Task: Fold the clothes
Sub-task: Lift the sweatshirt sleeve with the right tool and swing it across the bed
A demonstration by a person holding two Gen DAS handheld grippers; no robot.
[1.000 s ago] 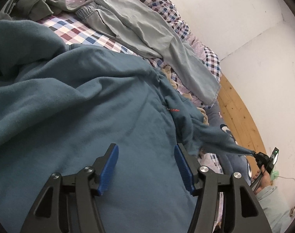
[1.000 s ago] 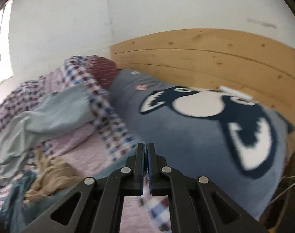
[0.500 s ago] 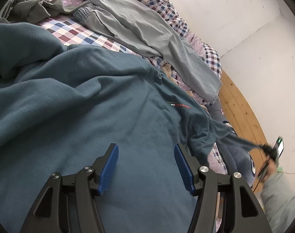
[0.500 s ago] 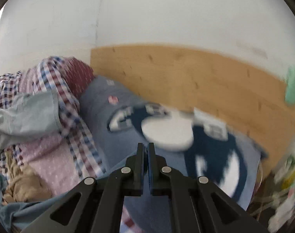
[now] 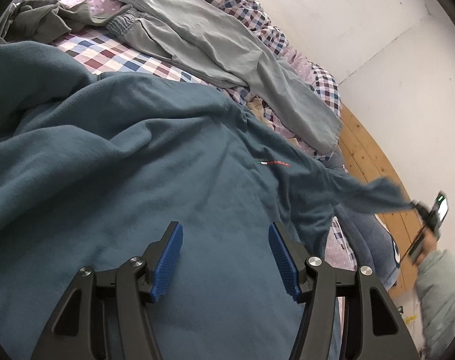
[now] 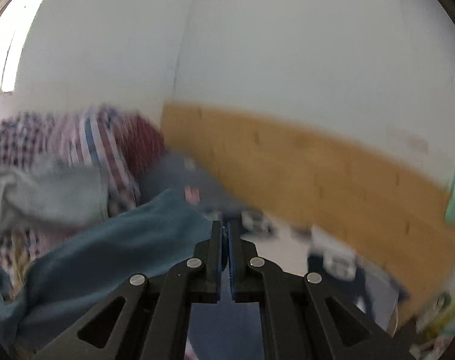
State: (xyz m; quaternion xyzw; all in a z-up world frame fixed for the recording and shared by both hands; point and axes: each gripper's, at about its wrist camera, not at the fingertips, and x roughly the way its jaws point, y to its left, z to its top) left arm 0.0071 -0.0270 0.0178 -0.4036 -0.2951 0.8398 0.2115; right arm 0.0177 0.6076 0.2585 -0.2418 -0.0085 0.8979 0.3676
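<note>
A teal sweatshirt (image 5: 143, 186) with a small red chest logo lies spread over the bed and fills most of the left wrist view. My left gripper (image 5: 224, 237) hovers just above its body, open, with nothing between the blue pads. One sleeve (image 5: 374, 193) is stretched out to the right and lifted clear of the bed. My right gripper (image 5: 419, 207) is shut on that sleeve's cuff, with a hand and grey sleeve behind it. The right wrist view is blurred; the right gripper (image 6: 226, 234) has its pads together, and teal fabric (image 6: 122, 240) trails away to the left.
Light grey trousers (image 5: 227, 54) lie across the checked bedspread (image 5: 113, 57) beyond the sweatshirt. A dark grey-green garment (image 5: 47, 21) is bunched at the far left. A wooden headboard (image 6: 317, 174), a blue pillow (image 5: 374, 246) and white walls bound the bed on the right.
The right gripper has pulled the sleeve outward and upward, away from the bed, stretching it straight. The sweatshirt's chest has flattened and its logo shows. The left gripper has stayed open over the body.
</note>
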